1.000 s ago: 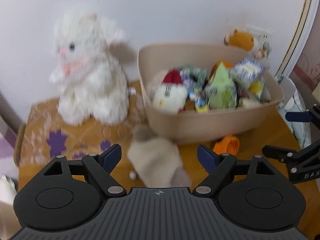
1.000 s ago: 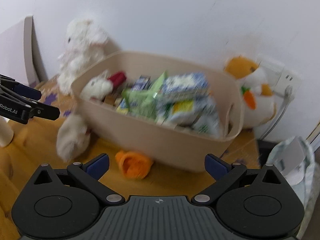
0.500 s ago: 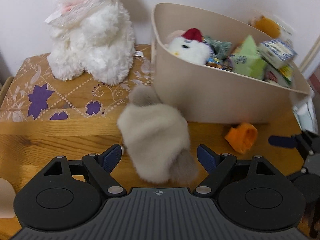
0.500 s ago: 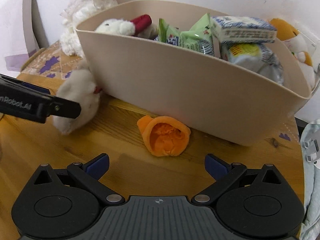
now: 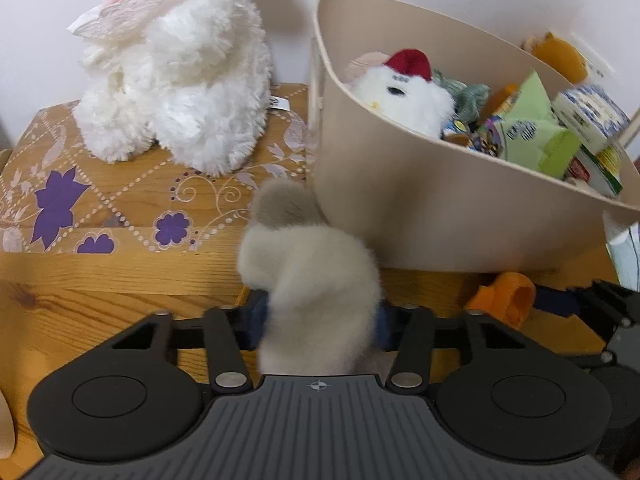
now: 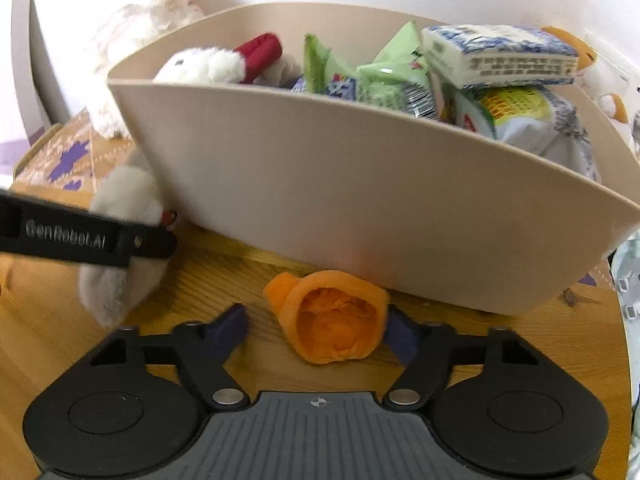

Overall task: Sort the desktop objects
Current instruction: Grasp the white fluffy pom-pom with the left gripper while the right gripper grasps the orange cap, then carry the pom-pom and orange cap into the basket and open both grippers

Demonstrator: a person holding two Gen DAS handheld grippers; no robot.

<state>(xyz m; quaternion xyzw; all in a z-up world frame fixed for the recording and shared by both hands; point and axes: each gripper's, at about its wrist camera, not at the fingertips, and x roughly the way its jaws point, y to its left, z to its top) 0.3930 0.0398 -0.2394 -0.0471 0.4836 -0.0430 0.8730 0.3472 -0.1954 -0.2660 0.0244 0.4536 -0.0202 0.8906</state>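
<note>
Both grippers have dropped to the wooden desk (image 6: 224, 276) and their jaws have just been closing: the left gripper (image 5: 318, 322) now pinches the grey-beige plush toy (image 5: 312, 276) lying just in front of the beige bin (image 5: 420, 200), while the right gripper (image 6: 320, 330) has the orange fabric piece (image 6: 332, 320) between its fingers, one pad touching, the other short of it. Neither item is lifted yet. Judging by the bin, already loaded with snack packets (image 6: 400, 84) and a small white plush (image 5: 404, 96), sorting is well along, these two remaining.

bin (image 6: 360, 200): smooth matt plastic | table (image 6: 224, 280): grained wood | toy (image 5: 312, 280): fluffy plush
</note>
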